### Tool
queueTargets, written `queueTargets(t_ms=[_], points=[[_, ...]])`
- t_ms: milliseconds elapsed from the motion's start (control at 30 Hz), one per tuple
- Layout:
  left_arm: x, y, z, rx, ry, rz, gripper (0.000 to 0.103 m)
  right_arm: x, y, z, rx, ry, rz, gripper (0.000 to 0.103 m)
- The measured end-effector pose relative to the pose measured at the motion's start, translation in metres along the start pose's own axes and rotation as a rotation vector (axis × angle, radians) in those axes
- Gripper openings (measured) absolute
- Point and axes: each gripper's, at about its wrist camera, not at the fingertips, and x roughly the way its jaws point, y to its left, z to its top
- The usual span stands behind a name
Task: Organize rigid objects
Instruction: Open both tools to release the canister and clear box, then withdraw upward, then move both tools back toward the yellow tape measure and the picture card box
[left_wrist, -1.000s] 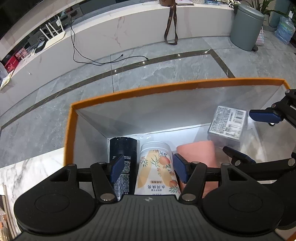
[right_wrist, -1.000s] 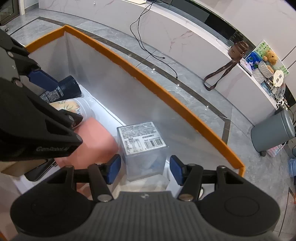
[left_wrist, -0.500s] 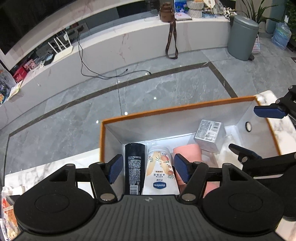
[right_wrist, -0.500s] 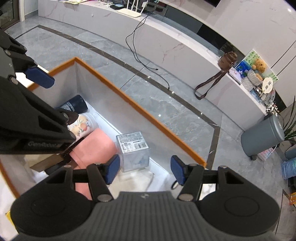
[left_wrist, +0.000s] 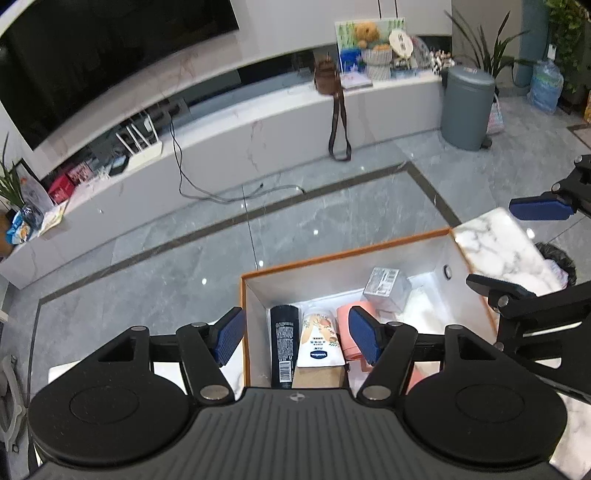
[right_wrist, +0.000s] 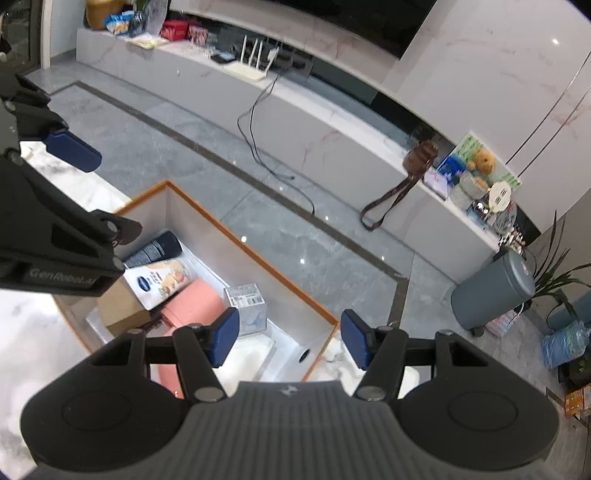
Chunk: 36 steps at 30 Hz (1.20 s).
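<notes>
- While both grippers hang empty above the orange-rimmed grey box (left_wrist: 343, 254), left gripper (left_wrist: 295, 334) jaws have just been widening, nothing between them; right gripper (right_wrist: 290, 339) jaws spread.
- Black tube (left_wrist: 283, 339), peach-printed white tube (left_wrist: 318, 341), pink cylinder (right_wrist: 195, 306) and clear labelled box (right_wrist: 246, 301) lie inside; next likely fetches another item.

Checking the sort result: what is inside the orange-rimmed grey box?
Inside the orange-rimmed grey box lie a black tube, a white lotion tube, a pink cylinder, a clear labelled box and a brown carton. The left gripper covers the near end.
</notes>
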Motion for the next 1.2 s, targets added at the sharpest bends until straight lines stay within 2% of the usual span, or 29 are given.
queueTargets(t_ms=[433,633,800,867,1033,1200], points=[[-0.091,-0.013,-0.020,0.002,-0.132,-0.013,0.076,-0.106,-0.002,-0.024,-0.049,-0.101,-0.018,0.063],[-0.128,-0.022,-0.041,0.009,-0.214,-0.043,0.077,-0.147,0.003,-0.044,-0.072,-0.145,-0.004,0.064],[-0.155,-0.027,-0.066,0.003,-0.286,-0.081,0.083,-0.172,0.008,-0.064,-0.086,-0.182,0.034,0.067],[-0.161,-0.030,-0.078,0.009,-0.310,-0.077,0.085,-0.180,0.010,-0.076,-0.086,-0.205,0.055,0.074],[-0.163,-0.033,-0.113,-0.019,-0.342,-0.108,0.086,-0.194,0.015,-0.102,-0.069,-0.230,0.113,0.074],[-0.143,-0.033,-0.145,-0.061,-0.347,-0.150,0.086,-0.187,0.025,-0.127,-0.060,-0.223,0.158,0.076]])
